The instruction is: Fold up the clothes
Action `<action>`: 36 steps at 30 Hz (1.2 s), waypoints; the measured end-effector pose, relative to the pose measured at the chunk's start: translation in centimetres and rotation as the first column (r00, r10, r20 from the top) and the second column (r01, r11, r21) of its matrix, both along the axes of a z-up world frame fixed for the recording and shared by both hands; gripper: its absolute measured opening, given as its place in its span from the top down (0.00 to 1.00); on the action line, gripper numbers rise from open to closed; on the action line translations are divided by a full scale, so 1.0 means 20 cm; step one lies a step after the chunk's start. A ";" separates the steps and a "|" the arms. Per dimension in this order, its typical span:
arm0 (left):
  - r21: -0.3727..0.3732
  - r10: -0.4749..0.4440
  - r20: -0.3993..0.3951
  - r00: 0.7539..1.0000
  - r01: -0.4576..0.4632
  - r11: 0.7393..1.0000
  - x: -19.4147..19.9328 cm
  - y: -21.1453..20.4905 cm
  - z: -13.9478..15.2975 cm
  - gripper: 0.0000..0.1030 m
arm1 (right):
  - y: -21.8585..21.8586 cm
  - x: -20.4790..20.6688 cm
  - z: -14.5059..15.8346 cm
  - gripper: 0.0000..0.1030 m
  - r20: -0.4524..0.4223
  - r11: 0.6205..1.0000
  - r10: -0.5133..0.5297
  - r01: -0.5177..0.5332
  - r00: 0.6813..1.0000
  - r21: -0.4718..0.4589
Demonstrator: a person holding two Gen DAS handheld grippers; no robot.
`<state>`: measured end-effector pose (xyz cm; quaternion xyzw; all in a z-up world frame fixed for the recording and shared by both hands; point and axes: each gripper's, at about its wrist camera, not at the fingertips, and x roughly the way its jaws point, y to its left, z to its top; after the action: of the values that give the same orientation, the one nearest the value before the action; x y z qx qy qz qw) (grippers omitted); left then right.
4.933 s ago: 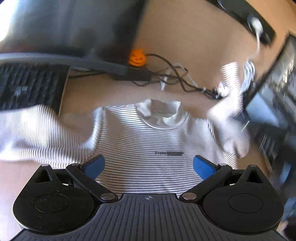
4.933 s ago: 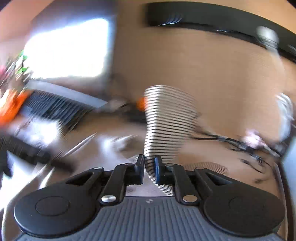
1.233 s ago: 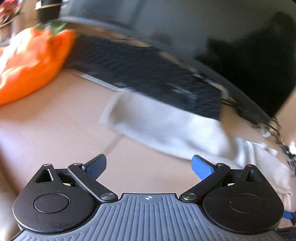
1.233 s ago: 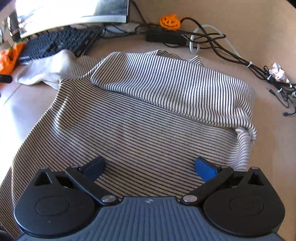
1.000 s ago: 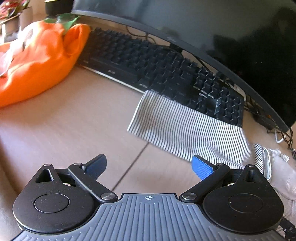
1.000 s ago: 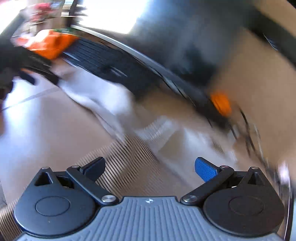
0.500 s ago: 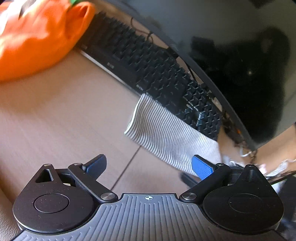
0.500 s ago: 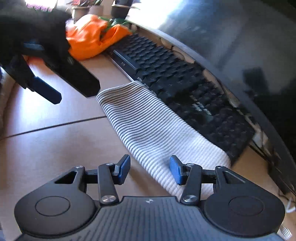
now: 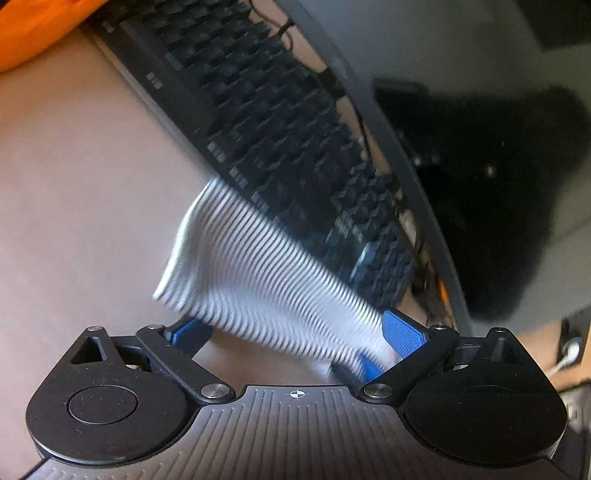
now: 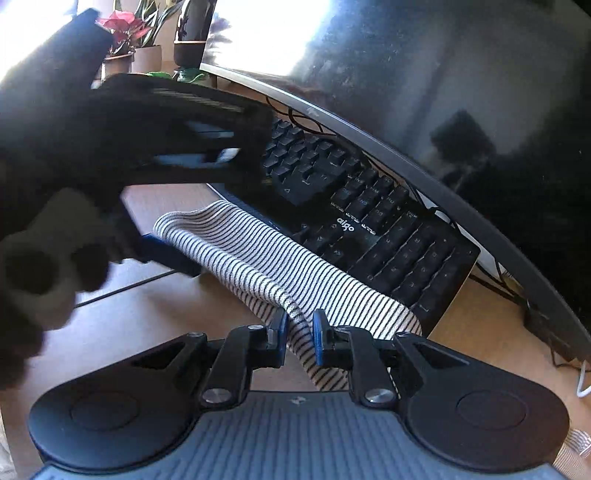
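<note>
Striped knit: a white sleeve with thin dark stripes [image 10: 258, 254] is laid on the wooden desk [image 10: 140, 317], its far edge resting against the front of the black keyboard [image 10: 354, 210].
Right gripper [image 10: 299, 338]: the blue pads are seen closed onto a raised ridge of the sleeve, just in front of the keyboard's near corner.
Left gripper [image 9: 295, 332]: the jaws are held wide apart; the sleeve is seen passing between them, in front of the keyboard, blurred. Contact with the pads cannot be told.
Sleeve end: the cuff [image 9: 184, 251] is found beside the keyboard's front edge.
Monitor [image 10: 461, 110]: a dark screen is placed directly behind the keyboard.
Orange cloth [image 9: 33, 29]: noted beyond the keyboard's far end.
</note>
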<state>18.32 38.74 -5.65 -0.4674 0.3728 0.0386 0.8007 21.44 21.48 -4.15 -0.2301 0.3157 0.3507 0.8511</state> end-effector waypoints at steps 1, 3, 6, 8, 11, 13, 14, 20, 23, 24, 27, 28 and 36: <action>0.013 0.009 -0.005 1.000 -0.009 1.000 0.02 -0.01 0.00 0.10 | 0.00 -0.01 0.00 0.86 -0.002 1.000 0.001 -0.001 1.000 0.001; 0.049 0.019 -0.019 1.000 -0.018 0.999 0.06 -0.02 0.01 0.39 | -0.01 -0.01 0.00 0.86 -0.006 1.000 0.003 -0.003 1.000 0.003; 0.093 0.015 -0.031 0.999 -0.012 0.996 0.08 -0.05 0.01 0.68 | 0.00 -0.01 -0.01 0.82 -0.009 1.000 0.007 -0.007 1.000 0.002; 0.118 -0.004 -0.012 1.000 0.006 0.993 0.07 -0.08 0.04 0.79 | 0.01 -0.01 -0.03 0.58 -0.010 1.000 0.012 -0.012 1.000 -0.014; 0.174 -0.043 0.036 0.998 0.036 0.984 0.03 -0.15 0.13 0.82 | 0.02 -0.03 -0.07 0.60 0.019 0.999 0.021 -0.021 1.000 -0.026; 0.235 -0.083 0.077 0.994 0.062 0.970 0.00 -0.22 0.23 0.83 | 0.01 -0.05 -0.04 0.90 0.034 1.000 0.006 -0.006 0.999 -0.001; 0.276 -0.106 0.099 0.989 0.075 0.958 -0.02 -0.26 0.28 0.83 | -0.02 -0.07 -0.01 0.90 0.052 1.000 -0.008 0.007 0.999 0.025; 0.514 -0.332 0.228 0.915 0.176 0.839 -0.05 -0.70 0.64 0.84 | -0.36 -0.22 0.22 0.91 0.140 0.978 -0.133 0.107 0.981 0.180; 0.544 -0.465 0.275 0.842 0.262 0.797 0.00 -0.98 0.75 0.84 | -0.62 -0.26 0.31 0.91 0.160 0.945 -0.258 0.215 0.953 0.245; 0.549 -0.509 0.282 0.813 0.299 0.781 0.02 -1.08 0.78 0.83 | -0.72 -0.27 0.33 0.91 0.159 0.929 -0.309 0.261 0.938 0.264; 0.532 -0.617 0.299 0.728 0.410 0.741 0.10 -1.38 0.80 0.75 | -1.03 -0.28 0.31 0.90 0.100 0.876 -0.442 0.405 0.891 0.262; 0.523 -0.639 0.300 0.708 0.439 0.731 0.11 -1.45 0.80 0.66 | -1.13 -0.29 0.28 0.86 0.059 0.864 -0.461 0.433 0.885 0.259; 0.617 -0.720 0.051 0.692 0.545 0.568 0.17 -1.72 0.53 0.29 | -1.75 -0.38 0.16 0.74 -0.069 0.748 -0.618 0.612 0.784 0.255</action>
<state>21.63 4.27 4.93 -0.0453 0.3634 -0.2181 0.9046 13.86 -13.60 -0.90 -0.0015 0.3157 0.0877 0.9448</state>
